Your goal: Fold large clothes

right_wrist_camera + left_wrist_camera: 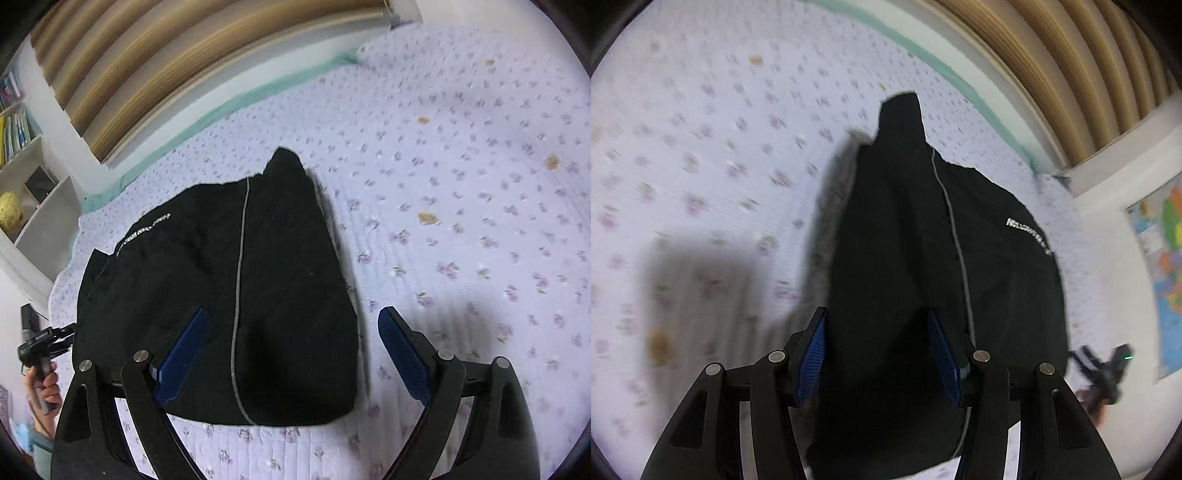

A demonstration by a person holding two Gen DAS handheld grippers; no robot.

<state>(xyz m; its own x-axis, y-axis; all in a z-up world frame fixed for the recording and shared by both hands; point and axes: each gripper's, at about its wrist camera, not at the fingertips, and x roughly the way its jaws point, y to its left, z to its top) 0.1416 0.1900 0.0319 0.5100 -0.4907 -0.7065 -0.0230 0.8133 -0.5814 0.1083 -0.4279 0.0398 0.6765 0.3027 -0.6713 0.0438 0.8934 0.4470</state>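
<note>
A black garment (207,266) lies folded and flat on the bed, with a thin grey stripe (242,258) down its middle and white lettering (142,230) near its left side. My right gripper (293,310) hovers open over the garment's near right corner; its left pad is above the black cloth and its right pad above bare bedspread. In the left wrist view the garment (905,221) fills the middle, and my left gripper (876,312) stands half open above it, pressing on nothing. The right wrist view shows a hand (44,387) holding the left gripper (44,341) beside the garment's left edge.
A lilac flowered bedspread (461,258) with a few brown spots covers the bed. A ribbed wooden headboard (184,55) runs along the far side. White shelves (55,206) with books and a yellow ball (11,212) stand at the left. A coloured map (1167,266) hangs on the wall.
</note>
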